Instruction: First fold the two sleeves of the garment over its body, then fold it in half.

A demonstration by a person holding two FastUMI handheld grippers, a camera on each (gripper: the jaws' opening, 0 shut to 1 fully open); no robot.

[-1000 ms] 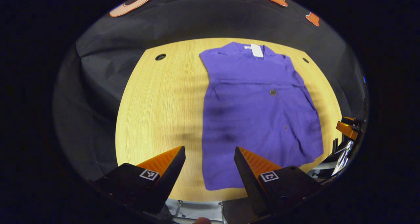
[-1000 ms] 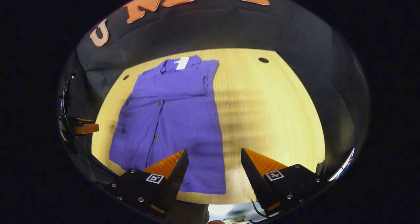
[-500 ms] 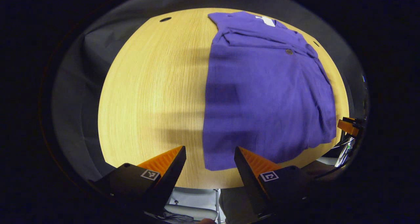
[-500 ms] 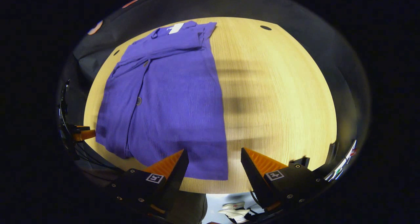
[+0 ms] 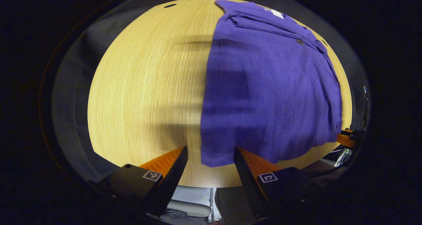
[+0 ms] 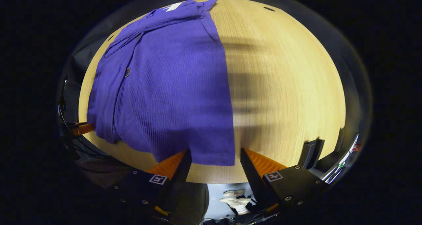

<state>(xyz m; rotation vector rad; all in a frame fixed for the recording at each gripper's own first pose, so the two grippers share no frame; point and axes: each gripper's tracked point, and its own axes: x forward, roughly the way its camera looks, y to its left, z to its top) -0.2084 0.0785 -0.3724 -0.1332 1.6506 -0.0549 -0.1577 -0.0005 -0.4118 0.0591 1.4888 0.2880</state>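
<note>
Though sleeves folded, shirt (image 5: 270, 96) unhalved.

Purple buttoned garment (image 5: 270, 96), laid flat.
Sleeves (image 6: 171, 15) folded across the body near the collar; hem nearest, body unfolded, white neck label at far end.

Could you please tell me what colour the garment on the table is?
The garment is solid purple, clearest in the left gripper view.
</note>
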